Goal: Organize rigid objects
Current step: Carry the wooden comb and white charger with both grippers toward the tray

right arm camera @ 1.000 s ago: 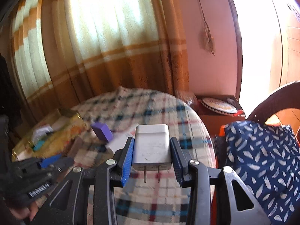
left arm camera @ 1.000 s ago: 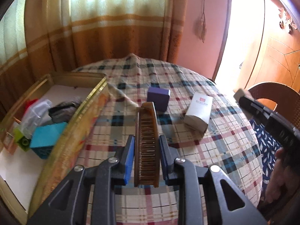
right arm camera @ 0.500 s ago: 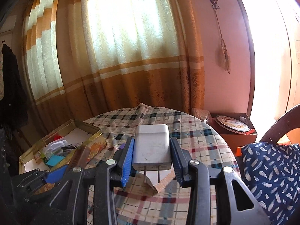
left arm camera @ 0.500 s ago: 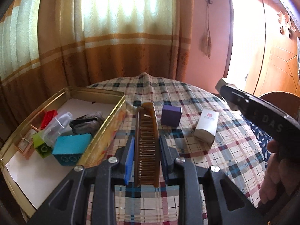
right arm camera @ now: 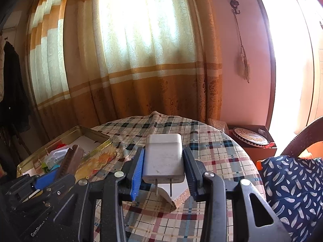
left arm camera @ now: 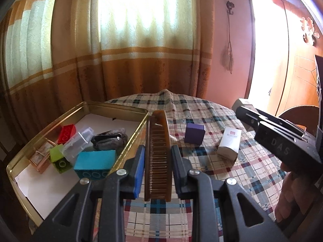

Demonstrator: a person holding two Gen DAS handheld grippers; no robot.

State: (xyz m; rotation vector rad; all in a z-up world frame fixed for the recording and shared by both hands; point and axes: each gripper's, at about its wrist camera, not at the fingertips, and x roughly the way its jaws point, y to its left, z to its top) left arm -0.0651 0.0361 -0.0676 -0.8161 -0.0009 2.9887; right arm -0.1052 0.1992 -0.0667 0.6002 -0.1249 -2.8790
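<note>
My left gripper (left arm camera: 157,159) is shut on a brown comb (left arm camera: 158,151) and holds it above the plaid table, right beside the gold tin's (left arm camera: 129,141) right wall. My right gripper (right arm camera: 163,165) is shut on a white plug charger (right arm camera: 163,157), prongs toward the camera, held above the table. The right gripper also shows at the right of the left wrist view (left arm camera: 278,141). The left gripper with the comb (right arm camera: 70,161) shows at the lower left of the right wrist view. A purple box (left arm camera: 194,133) and a white carton (left arm camera: 230,143) lie on the table.
The gold tin (right arm camera: 94,139) holds a red brick (left arm camera: 67,131), a green brick (left arm camera: 58,157), a teal brick (left arm camera: 94,163), a clear case (left arm camera: 78,143) and a dark bundle (left arm camera: 110,141). A wicker chair with a blue cushion (right arm camera: 292,185) stands right of the table.
Both grippers have risen and pulled back from the table, so more curtain shows. The comb has moved left toward the tin's wall. Both grips are unchanged.
</note>
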